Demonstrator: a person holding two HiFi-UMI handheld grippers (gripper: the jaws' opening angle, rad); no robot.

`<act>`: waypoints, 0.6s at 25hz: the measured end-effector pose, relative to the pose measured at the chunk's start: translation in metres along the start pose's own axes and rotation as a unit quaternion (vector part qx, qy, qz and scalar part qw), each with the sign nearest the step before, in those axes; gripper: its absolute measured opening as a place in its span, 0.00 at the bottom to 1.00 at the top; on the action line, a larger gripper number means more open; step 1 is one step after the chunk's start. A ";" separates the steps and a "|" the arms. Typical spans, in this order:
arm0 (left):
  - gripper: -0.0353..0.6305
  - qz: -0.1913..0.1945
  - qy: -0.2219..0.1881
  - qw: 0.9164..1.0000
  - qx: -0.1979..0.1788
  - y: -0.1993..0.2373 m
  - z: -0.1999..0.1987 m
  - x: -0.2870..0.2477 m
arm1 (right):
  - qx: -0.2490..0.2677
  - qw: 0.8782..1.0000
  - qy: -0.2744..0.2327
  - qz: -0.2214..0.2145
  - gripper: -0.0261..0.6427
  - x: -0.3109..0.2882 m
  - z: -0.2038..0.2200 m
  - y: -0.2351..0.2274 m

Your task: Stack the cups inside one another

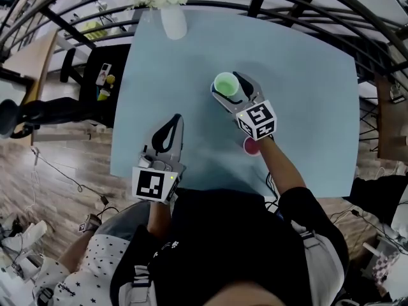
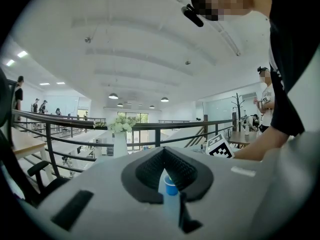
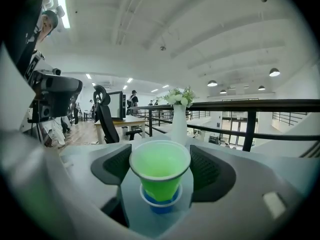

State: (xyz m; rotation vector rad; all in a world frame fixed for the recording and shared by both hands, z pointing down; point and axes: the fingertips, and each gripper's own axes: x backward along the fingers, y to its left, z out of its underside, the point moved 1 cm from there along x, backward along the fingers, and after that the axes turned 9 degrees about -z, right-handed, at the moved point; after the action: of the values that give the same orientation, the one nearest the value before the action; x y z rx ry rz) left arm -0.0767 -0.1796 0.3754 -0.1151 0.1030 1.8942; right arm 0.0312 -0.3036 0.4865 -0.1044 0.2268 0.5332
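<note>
Three cups are in play. A green cup [image 3: 160,166] sits with its base down inside a blue cup [image 3: 161,205] on the pale desk [image 1: 306,107]. A pink cup [image 1: 250,147] stands alone nearer the person, half hidden under the marker cube of the right gripper [image 1: 231,89].

The right gripper's jaws stand wide, one pad against each side of the green cup's rim. I read that as a light grip on the green cup, not an empty open hand. The left gripper [image 1: 175,120] hovers over the near part of the desk, well apart from the cups. Its jaws are drawn together at the tips with nothing between them; through the narrow slot that remains, the blue cup shows far off.

These look like thin plastic party cups, so they are probably very light, smooth-walled and springy. They would be easy to squash out of round and easy to knock over. The rolled rim is likely the stiffest part, so the best hold is across the upper wall just under the rim, with only gentle pressure. The tapered sides should guide one cup into the next, but they may wedge if pushed down hard. The green cup rides high in the blue one, so the pair is probably top-heavy and loosely seated.
</note>
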 end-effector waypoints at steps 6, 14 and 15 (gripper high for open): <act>0.04 -0.004 0.006 1.000 -0.004 0.000 0.000 -0.007 | -0.016 1.000 0.017 -0.008 0.59 -0.009 0.022 -0.007; 0.04 -0.005 0.011 1.000 -0.006 0.004 0.004 -0.007 | -0.019 0.999 0.049 -0.010 0.59 -0.018 0.049 -0.006; 0.04 -0.006 0.011 1.000 -0.006 0.004 0.004 -0.007 | -0.018 0.998 0.054 -0.011 0.59 -0.019 0.052 -0.006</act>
State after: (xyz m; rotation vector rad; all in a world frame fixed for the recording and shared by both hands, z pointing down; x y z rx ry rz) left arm -0.0785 -0.1868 0.3801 -0.1449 0.1066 1.8826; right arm 0.0281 -0.3095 0.5414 -0.1704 0.3217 0.5112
